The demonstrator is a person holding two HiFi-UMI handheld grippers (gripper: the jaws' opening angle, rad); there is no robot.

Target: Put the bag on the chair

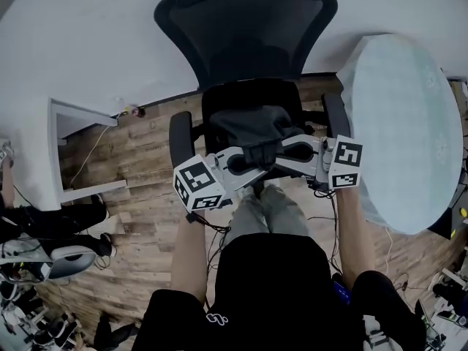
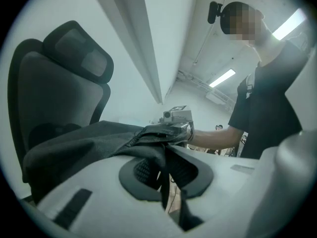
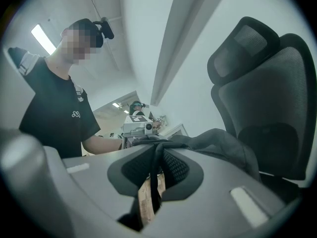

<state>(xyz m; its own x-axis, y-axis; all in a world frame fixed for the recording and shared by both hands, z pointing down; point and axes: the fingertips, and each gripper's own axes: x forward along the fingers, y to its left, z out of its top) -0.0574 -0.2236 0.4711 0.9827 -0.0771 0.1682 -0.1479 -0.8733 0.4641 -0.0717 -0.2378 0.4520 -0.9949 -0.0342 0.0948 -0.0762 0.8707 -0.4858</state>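
A black mesh office chair (image 1: 248,20) stood before me, and the dark grey bag (image 1: 252,126) lay slumped over its seat, near the front. It looked soft, limp and light, so I judged it would sag unless gripped by a bunched edge at both sides. My left gripper (image 1: 247,163) and right gripper (image 1: 292,152) each had their fingers (image 2: 141,170) clamped on a fold of its front edge.

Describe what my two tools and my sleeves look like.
Both the left tool and right tool are pale grey plastic with dark ribbed pads. Each carries a white cube of black square markers. Your black T-shirt has short sleeves.
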